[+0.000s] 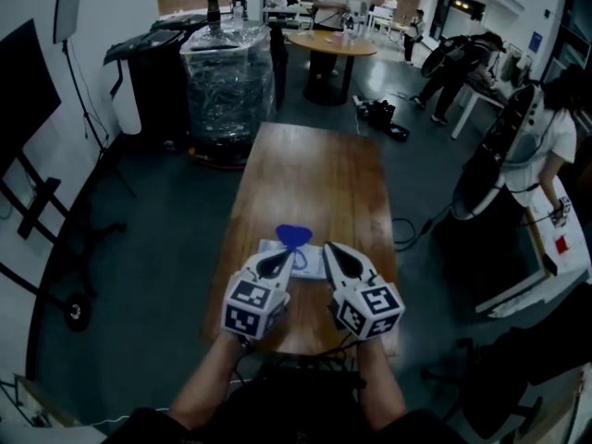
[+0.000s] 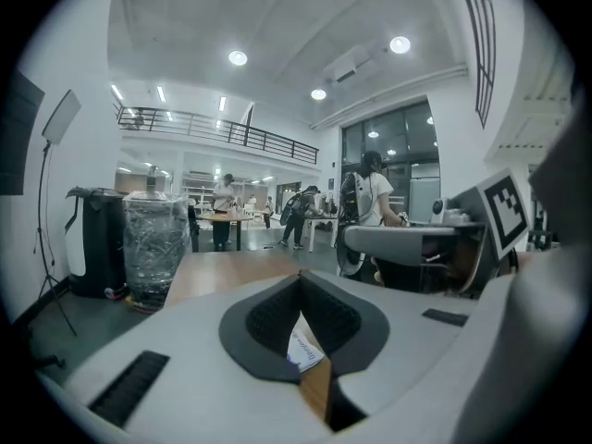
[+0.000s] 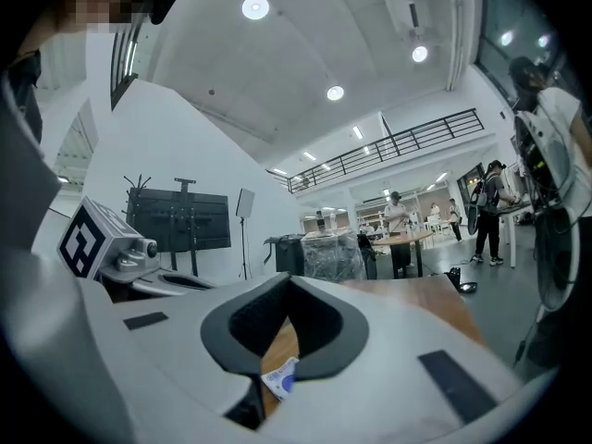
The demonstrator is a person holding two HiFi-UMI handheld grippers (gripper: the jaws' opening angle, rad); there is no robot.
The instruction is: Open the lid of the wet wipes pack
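Left forearm (image 1: pixel 215 377) and right forearm (image 1: pixel 381 387) are nearest me in the head view, with both tools just ahead of them. Left gripper (image 1: pixel 280 261): jaws together at the tips, nothing clamped. Through the hollow between its pads I only see pack label and table. Right gripper (image 1: pixel 333 252): same, tips closed and empty, with a corner of the pack visible below it.

Wet wipes pack (image 1: pixel 307 263) lies flat near the close end of the wooden table (image 1: pixel 305 174), between and under the two gripper noses. Blue lid (image 1: pixel 294 237) is at the pack's far edge. It looks stood up rather than lying flat, so I'd judge it already popped or nearly so; can't confirm the hinge angle from here.

Handling guess: soft film pack, light, will slide and buckle if pushed. The lid is the only stiff part, probably a thin plastic flap. I'd pin the pack body with one gripper and take the lid by its free lip, not the film.
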